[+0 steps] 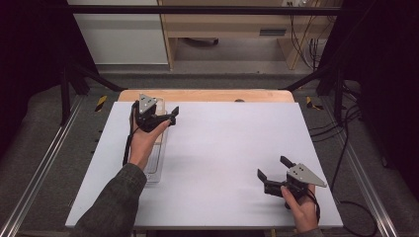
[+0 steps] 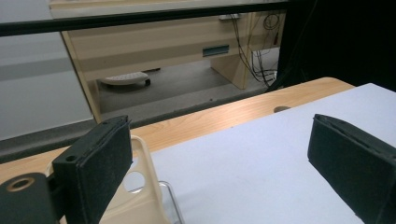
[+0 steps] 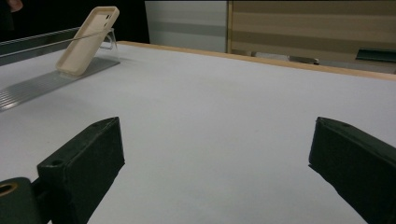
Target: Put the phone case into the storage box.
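Phone case, beige with a camera cut-out near its top, leans tilted against a clear acrylic stand at the far left of the white table mat. Left gripper hovers just above it, jaws wide apart and holding nothing, and hides most of the case from the high view. Right gripper rests well apart at the near right, jaws spread and empty. A wooden table edge shows beyond the mat.

Left gripper held forward, jaws wide apart; right gripper low, jaws spread, pointing left.
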Motion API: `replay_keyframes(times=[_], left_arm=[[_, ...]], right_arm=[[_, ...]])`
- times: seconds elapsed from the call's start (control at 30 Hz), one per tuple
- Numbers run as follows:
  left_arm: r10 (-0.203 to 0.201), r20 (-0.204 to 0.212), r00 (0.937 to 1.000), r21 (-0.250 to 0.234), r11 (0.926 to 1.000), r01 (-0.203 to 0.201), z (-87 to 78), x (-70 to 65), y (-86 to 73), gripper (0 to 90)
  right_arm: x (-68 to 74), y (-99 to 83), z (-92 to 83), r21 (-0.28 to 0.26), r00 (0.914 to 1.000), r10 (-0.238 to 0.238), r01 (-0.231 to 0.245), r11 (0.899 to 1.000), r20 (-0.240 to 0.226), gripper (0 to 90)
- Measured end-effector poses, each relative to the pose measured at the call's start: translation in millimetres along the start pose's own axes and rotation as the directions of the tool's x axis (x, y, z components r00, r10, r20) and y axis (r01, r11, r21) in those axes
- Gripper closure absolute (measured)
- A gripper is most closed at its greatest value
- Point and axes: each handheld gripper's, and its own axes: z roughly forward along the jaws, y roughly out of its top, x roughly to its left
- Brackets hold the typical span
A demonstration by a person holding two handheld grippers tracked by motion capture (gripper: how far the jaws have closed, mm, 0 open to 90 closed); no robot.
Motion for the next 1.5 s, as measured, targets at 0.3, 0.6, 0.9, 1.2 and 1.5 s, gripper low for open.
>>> replay_keyframes(times=[0.3, 0.6, 0.9, 1.2, 1.5], left_arm=[[0.016, 0.047, 0.9988, -0.014, 0.9998, -0.015, -16.3, -15.7, 1.9, 5.4], [0.050, 0.092, 0.9946, -0.045, 0.9980, -0.046, -30.0, -32.3, 7.5, 4.8], [0.084, 0.131, 0.9878, -0.070, 0.9947, -0.075, -42.9, -49.7, 12.6, 4.6], [0.106, 0.162, 0.9812, -0.081, 0.9923, -0.094, -52.4, -63.2, 10.2, 3.9], [0.162, 0.212, 0.9639, -0.092, 0.9851, -0.145, -61.0, -82.1, 5.3, 2.0]], right_arm=[[-0.1, 0.6, -2.4, -0.007, 1.0000, 0.003, -0.003, 1.000, 0.002, 3.1], [-1.3, 1.1, -4.2, -0.013, 1.0000, 0.003, -0.003, 1.000, 0.006, 3.0], [-0.8, 1.4, -4.5, -0.016, 1.0000, 0.004, -0.004, 1.000, 0.005, 2.9], [-0.8, 1.7, -4.6, -0.017, 1.0000, 0.002, -0.002, 1.000, 0.004, 2.8], [0.0, 2.0, -4.4, -0.018, 1.0000, -0.001, 0.001, 1.000, 0.001, 2.6]])
